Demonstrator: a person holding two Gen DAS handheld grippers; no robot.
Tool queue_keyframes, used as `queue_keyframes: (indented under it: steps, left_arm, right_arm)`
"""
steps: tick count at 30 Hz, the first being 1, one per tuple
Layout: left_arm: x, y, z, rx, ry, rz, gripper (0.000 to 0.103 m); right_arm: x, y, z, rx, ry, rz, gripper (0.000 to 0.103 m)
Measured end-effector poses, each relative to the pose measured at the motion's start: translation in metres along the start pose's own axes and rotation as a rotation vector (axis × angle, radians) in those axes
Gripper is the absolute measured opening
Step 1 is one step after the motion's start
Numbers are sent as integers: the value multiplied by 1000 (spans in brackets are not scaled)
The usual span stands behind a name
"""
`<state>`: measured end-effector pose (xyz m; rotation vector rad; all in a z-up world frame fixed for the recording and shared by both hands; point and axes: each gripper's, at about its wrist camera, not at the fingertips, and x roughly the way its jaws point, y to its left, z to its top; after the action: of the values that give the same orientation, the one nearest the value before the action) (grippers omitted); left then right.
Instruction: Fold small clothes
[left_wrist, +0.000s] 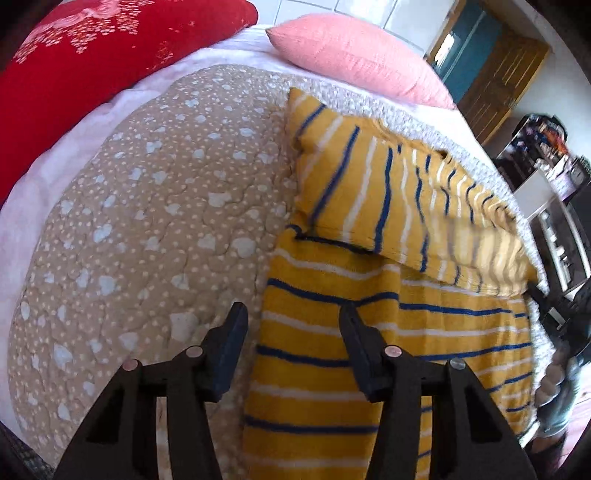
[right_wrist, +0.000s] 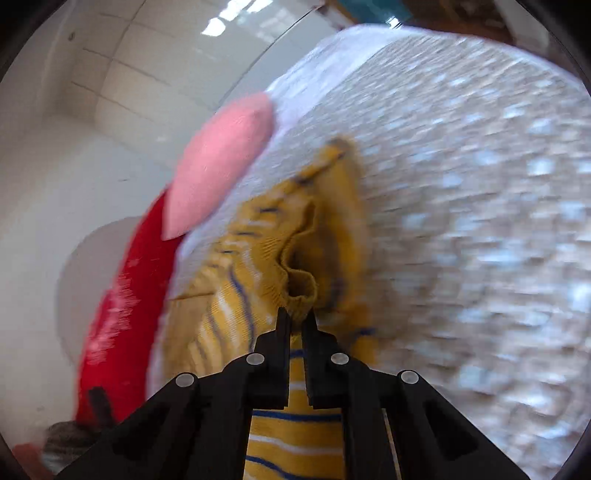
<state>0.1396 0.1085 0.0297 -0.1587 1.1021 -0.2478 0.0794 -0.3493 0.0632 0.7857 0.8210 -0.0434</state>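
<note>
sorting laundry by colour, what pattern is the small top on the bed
Mustard yellow top with thin blue and white stripes; clearest in the left wrist view.

Right wrist view: quilt (right_wrist: 480, 221) beside the striped garment (right_wrist: 258, 280) smeared by motion blur, pattern unreadable. Left wrist view: shelf clutter (left_wrist: 543, 147) beyond the garment's far edge too small to identify; red pillow (left_wrist: 92, 55) cropped by frame.

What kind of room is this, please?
Most likely a bedroom. The work lies on a bed with a quilted beige cover, a pink pillow and a red pillow at its head. A tiled wall and a wooden door stand behind.
</note>
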Motion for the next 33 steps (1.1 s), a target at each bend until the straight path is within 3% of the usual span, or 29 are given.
queue_keyframes:
  steps: [3,4,5,7,10,13,17,22,26,33]
  left_arm:
    - [-13,7,-7,-35,-12,-50,51]
    - [-15,9,-10,-47,-7,-68,51]
    - [-17,12,-15,-57,5,-87,51]
    - [-17,14,-25,-64,27,-105,51]
    - [-13,16,-43,-76,63,-142,51]
    - [-18,13,-62,-72,53,-171,52]
    - [-27,8,-91,-113,79,-328,53]
    - [-41,3,-131,-155,82,-455,53]
    - [-51,-1,-157,-158,60,-467,53]
    - [-60,-2,-177,-134,51,-430,55]
  right_arm:
    - [-22,-6,-11,-22,-20,-31,13]
    - [-27,-6,-14,-28,-18,-12,21]
    - [-37,-9,-22,-30,-6,28,39]
    - [-49,-16,-36,-15,35,85,58]
    - [-59,-26,-66,7,132,171,59]
    - [-74,-25,-94,-42,158,183,58]
    - [-81,-21,-121,-51,198,245,58]
    - [-83,-10,-145,-83,238,311,59]
    - [-83,-1,-171,-133,309,328,59]
    - [-83,4,-210,-144,340,309,59]
